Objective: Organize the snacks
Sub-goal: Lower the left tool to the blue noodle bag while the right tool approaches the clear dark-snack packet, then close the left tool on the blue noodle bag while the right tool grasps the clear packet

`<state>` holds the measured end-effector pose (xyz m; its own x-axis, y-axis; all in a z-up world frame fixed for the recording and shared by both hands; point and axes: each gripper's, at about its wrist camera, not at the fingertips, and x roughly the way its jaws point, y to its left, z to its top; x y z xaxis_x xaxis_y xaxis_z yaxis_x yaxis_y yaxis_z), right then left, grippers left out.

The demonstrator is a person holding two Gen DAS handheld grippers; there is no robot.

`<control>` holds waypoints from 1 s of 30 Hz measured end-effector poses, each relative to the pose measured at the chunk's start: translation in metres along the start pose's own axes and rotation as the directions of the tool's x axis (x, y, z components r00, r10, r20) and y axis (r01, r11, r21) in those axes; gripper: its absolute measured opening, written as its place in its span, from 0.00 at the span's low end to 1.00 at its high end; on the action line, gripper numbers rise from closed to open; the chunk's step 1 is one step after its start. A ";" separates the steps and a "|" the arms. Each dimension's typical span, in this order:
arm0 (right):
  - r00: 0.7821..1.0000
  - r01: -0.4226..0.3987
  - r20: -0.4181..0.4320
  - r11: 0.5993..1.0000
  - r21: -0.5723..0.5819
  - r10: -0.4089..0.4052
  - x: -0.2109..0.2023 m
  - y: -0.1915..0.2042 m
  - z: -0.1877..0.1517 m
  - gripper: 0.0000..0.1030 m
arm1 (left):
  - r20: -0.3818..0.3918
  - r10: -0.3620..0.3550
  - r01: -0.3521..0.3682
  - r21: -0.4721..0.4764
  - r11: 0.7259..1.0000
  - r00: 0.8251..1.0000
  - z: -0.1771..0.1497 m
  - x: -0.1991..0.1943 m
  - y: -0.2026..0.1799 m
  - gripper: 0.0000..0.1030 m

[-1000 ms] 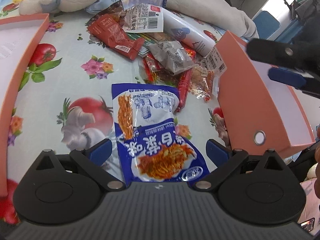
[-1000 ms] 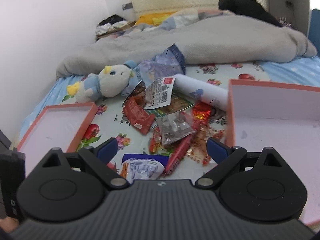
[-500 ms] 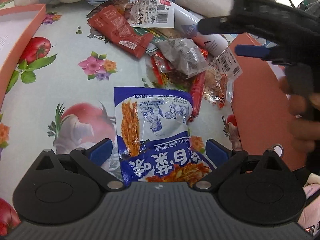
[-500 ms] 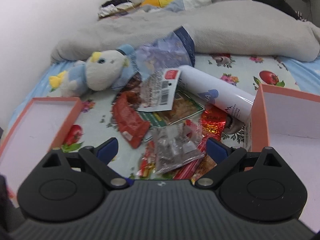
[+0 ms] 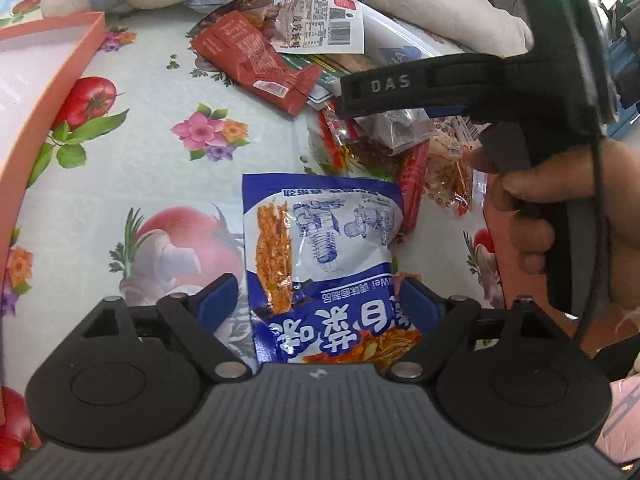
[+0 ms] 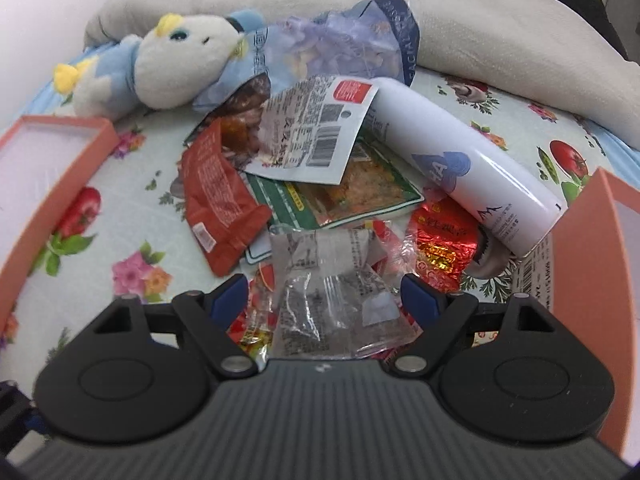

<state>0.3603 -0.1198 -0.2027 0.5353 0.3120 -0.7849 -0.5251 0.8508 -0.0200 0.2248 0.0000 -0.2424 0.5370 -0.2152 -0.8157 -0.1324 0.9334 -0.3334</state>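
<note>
Left wrist view: a blue-and-white snack packet (image 5: 320,264) lies flat on a bed's fruit-and-flower printed sheet (image 5: 132,160), its near end between the spread fingers of the left claw (image 5: 316,298), whose jaws are closing but not yet pressing it. Beyond lies a heap of snacks topped by a red pouch (image 5: 256,56), flanked by an orange-rimmed box (image 5: 52,92) at left. The right claw (image 5: 384,92), held in a person's hand (image 5: 560,216), reaches over the heap. Right wrist view: the right claw (image 6: 324,298) is spread and closing around a clear crinkled wrapper (image 6: 328,292) without gripping it. Past it rest a white spray can (image 6: 464,160), a plush duck (image 6: 160,64) and a grey blanket (image 6: 480,20) against a pale wall. Compared with a second ago, the right claw has dropped from beside the right-hand box onto the heap, and both claws have narrowed.
</note>
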 end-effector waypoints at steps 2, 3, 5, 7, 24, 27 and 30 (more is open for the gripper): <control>1.000 0.031 0.004 0.999 -0.024 -0.030 0.003 0.004 0.000 0.71 | 0.005 0.011 -0.011 0.016 1.000 1.000 -0.001 -0.001 -0.001 0.83; 0.999 0.044 0.003 0.999 -0.030 -0.044 0.004 0.006 -0.001 0.68 | 0.007 0.012 -0.013 0.017 1.000 1.000 -0.002 -0.002 -0.001 0.82; 0.998 0.055 0.006 0.998 -0.035 -0.055 0.004 0.008 -0.001 0.68 | 0.012 0.012 -0.012 0.010 1.000 1.000 -0.003 -0.003 0.001 0.79; 0.998 0.064 0.013 0.997 -0.050 -0.063 0.002 0.011 -0.001 0.63 | 0.021 0.013 -0.013 0.009 1.000 1.000 -0.004 -0.005 0.002 0.76; 0.998 0.049 0.042 0.999 -0.006 -0.049 -0.055 0.035 -0.034 0.50 | 0.040 -0.017 0.018 -0.030 0.999 0.999 -0.015 -0.028 0.030 0.48; 0.998 0.041 0.046 0.999 0.014 -0.041 -0.067 0.042 -0.046 0.50 | 0.030 -0.014 0.016 -0.045 0.999 0.999 -0.018 -0.037 0.038 0.42; 0.998 0.038 0.044 0.998 0.050 -0.040 -0.078 0.048 -0.062 0.50 | 0.027 0.002 0.000 -0.046 0.999 1.000 -0.021 -0.047 0.044 0.40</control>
<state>0.2523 -0.1298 -0.1806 0.5844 0.2960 -0.7556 -0.4707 0.8821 -0.0185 0.1765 0.0454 -0.2290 0.5593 -0.2058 -0.8030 -0.1707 0.9194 -0.3545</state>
